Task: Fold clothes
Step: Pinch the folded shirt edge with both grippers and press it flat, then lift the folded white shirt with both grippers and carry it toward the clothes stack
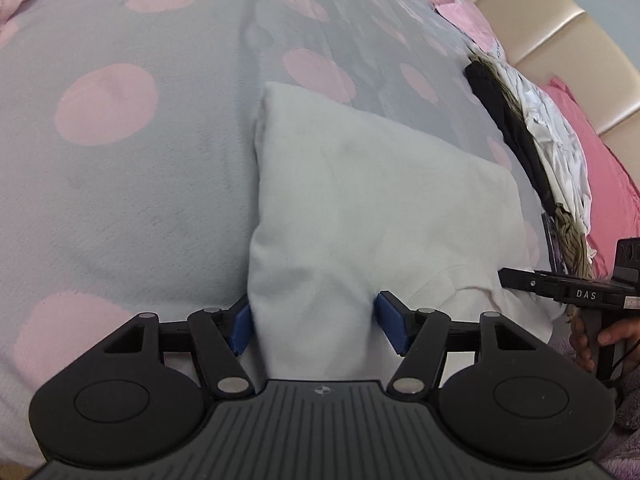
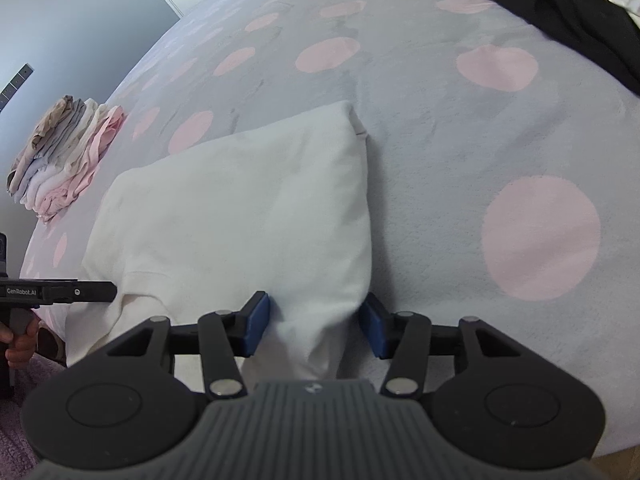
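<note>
1. A bedroom in a home: nearly the whole of both views is a bed (image 1: 120, 184) under a soft grey blanket (image 2: 440, 152) printed with large pink dots
2. A padded beige headboard (image 1: 560, 20) in upholstered panels rises behind the bed, with a pink pillow (image 1: 600, 168) against it
3. Household laundry lies about: a folded white garment (image 1: 360, 200) on the blanket, a neat stack of folded clothes (image 2: 60, 160) in pale pink, grey and beige near one edge, and a loose heap of black and white clothes (image 1: 532, 140) by the pillow
4. A plain grey wall (image 2: 72, 20) stands behind the bed
</note>
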`<state>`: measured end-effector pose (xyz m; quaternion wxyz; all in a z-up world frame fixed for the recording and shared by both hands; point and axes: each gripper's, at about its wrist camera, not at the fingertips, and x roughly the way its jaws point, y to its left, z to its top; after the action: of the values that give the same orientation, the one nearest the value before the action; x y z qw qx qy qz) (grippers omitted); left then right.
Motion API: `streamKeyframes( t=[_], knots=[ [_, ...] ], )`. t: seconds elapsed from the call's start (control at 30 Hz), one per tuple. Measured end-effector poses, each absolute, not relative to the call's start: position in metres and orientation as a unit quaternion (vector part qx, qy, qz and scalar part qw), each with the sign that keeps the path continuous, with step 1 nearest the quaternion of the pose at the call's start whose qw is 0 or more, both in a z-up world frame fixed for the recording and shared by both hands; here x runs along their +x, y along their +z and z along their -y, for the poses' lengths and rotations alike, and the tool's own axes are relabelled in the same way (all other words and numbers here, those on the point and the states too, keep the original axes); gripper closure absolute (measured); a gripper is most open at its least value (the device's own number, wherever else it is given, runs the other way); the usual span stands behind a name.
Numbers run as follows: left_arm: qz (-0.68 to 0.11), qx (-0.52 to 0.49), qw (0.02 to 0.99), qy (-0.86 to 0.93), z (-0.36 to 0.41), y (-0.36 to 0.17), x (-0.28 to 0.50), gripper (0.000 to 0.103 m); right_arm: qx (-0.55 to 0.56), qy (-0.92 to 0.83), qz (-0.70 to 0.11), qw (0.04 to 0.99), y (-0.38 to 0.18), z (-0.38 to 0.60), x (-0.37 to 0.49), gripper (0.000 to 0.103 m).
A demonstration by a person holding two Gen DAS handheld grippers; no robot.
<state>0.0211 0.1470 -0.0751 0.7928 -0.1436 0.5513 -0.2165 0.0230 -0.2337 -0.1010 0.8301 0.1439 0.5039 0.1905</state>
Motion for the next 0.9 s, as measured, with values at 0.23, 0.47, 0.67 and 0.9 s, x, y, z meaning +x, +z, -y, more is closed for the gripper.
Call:
streamKeyframes(
  t=[0.23, 0.47, 0.67, 0.9],
  knots=[
    [-0.538, -0.147, 0.794, -0.244, -0.142, -0.077, 0.02, 0.063, 0.171, 0.205, -0.498, 0.825, -0.104, 0.234, 0.025, 0.063],
    [-0.513, -0.148, 0.809, -0.247, -0.142, -0.067, 0.012, 0.077, 0.187, 0.21, -0.479, 0.832, -0.096, 0.24, 0.019, 0.079],
    [-0.492, -0.147, 0.82, -0.254, -0.14, -0.054, 0.009, 0.08, 0.2, 0.22, -0.461, 0.836, -0.084, 0.24, 0.015, 0.081],
    [-0.465, -0.156, 0.831, -0.263, -0.14, -0.037, 0.008, 0.082, 0.218, 0.23, -0.446, 0.837, -0.072, 0.24, 0.016, 0.082]
  ],
)
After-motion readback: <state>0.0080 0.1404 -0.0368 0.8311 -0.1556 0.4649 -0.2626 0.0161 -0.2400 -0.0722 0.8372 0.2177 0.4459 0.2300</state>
